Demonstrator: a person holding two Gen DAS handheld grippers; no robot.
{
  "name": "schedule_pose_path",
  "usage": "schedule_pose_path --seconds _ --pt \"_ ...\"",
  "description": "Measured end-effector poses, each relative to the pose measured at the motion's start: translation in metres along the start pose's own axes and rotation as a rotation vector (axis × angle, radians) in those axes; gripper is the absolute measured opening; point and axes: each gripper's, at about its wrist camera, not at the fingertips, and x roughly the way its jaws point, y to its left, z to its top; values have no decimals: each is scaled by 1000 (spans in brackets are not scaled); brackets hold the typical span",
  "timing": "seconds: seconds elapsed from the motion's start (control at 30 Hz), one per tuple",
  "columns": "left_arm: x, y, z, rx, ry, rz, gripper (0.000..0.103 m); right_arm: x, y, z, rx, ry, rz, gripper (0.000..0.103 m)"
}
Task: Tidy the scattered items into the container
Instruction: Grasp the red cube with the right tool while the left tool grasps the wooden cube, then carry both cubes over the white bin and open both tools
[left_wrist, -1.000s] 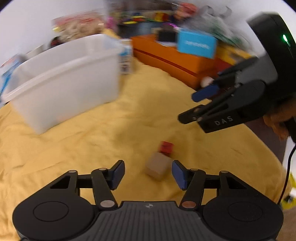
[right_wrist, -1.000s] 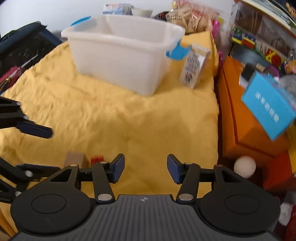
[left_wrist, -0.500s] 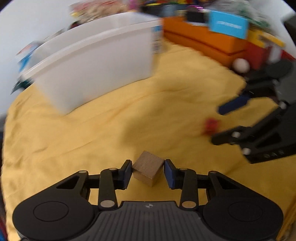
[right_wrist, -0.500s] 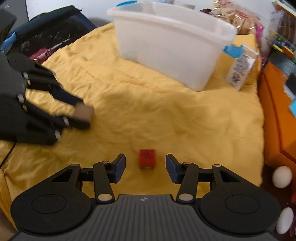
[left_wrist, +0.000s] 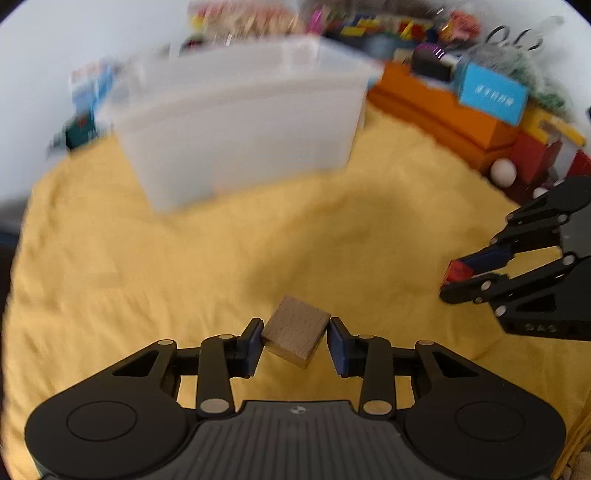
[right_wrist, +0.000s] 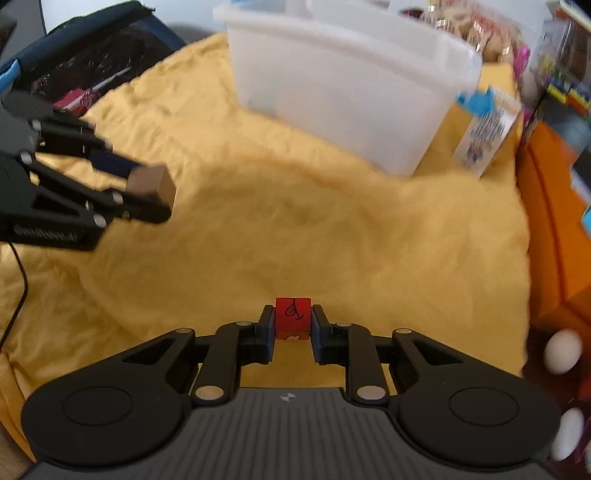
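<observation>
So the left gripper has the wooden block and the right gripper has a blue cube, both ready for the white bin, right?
Not quite: the cube in the right gripper is red, not blue, as the right wrist view shows. The left gripper does have the wooden block, and the white bin stands ahead.

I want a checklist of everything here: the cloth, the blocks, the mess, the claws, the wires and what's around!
Surface: yellow cloth, wrinkled.
Job's things: wood block in the left claw; red block in the right claw; white bin at the back, insides not visible.
Clutter: carton beside the bin; white eggs off the cloth's right edge.
Claws: left claw shut on the wood block; right claw has just been closing, pads now on the red block.
Cables: black cable hanging from the left claw.
Surroundings: orange box, blue box, dark bag, blurred toys behind.
</observation>
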Motion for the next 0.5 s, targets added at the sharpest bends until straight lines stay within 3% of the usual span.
schedule_pose_path --seconds 0.23,0.4,0.5 --pt "-38 32 96 67 -192 58 41 -42 -22 79 -2 -215 -89 22" --pt "-23 61 163 69 -235 134 41 -54 -49 151 52 -357 -158 22" --pt "-2 82 193 16 -218 152 41 -40 -60 186 103 -374 -191 22"
